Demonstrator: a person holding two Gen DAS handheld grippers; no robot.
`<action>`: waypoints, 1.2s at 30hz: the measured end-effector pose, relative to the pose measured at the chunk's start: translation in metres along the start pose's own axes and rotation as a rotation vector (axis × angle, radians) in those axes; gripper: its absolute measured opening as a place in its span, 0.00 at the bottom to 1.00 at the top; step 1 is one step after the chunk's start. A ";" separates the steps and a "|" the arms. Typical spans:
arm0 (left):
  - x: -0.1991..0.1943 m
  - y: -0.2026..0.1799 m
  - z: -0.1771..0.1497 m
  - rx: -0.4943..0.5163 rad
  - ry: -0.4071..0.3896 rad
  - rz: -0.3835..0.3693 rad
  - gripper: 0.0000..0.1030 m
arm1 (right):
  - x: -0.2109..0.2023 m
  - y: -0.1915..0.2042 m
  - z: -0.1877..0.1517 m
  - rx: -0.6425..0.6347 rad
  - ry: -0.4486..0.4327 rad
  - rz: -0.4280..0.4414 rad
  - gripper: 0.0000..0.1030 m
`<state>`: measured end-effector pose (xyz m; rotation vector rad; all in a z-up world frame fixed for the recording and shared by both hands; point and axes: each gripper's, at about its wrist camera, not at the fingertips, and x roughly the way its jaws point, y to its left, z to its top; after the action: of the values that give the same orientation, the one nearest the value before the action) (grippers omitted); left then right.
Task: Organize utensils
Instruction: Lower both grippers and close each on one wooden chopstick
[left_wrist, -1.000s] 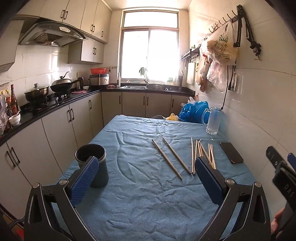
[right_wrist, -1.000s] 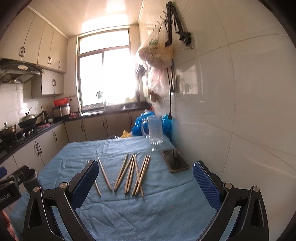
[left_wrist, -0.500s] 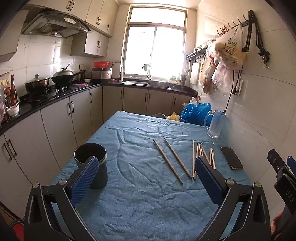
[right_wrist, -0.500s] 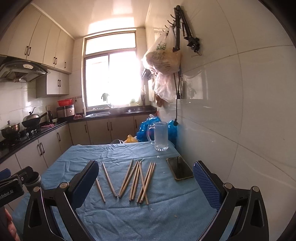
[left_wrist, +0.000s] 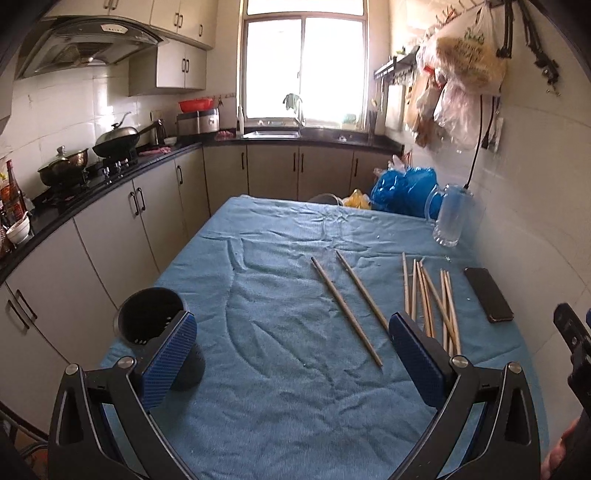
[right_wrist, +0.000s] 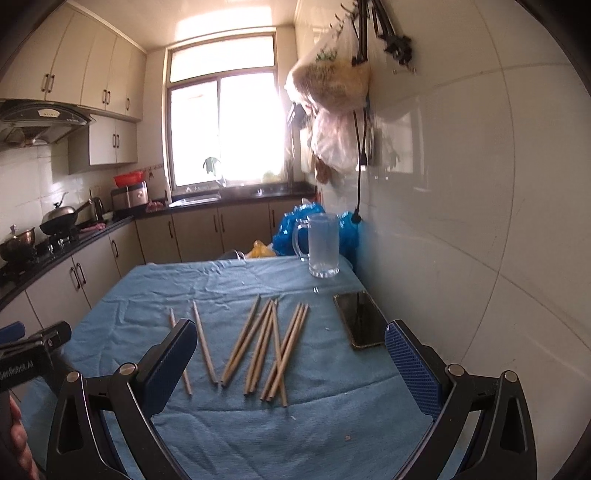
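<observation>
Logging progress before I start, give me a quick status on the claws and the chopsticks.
Left claw and right claw open, empty. Chopsticks loose on the blue cloth; black holder empty. Phone lies beside them.

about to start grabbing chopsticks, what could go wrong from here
The bundled chopsticks overlap and cross, so one pinch may lift several or scatter them. The phone lies just beside them, easy to bump. The black holder stands near the table edge; a clumsy drop-in might tip it off.
</observation>
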<state>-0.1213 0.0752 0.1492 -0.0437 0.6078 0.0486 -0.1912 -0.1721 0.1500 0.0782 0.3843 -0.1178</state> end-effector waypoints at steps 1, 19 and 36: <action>0.009 -0.001 0.005 -0.002 0.018 -0.008 1.00 | 0.007 -0.003 0.001 -0.001 0.018 -0.001 1.00; 0.190 -0.006 0.025 -0.175 0.390 -0.063 0.73 | 0.172 0.008 0.015 -0.012 0.379 0.294 0.84; 0.277 -0.013 0.032 -0.211 0.435 -0.072 0.59 | 0.344 0.125 0.015 -0.081 0.753 0.577 0.59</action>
<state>0.1251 0.0728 0.0172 -0.2864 1.0340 0.0328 0.1469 -0.0843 0.0408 0.1503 1.0992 0.5141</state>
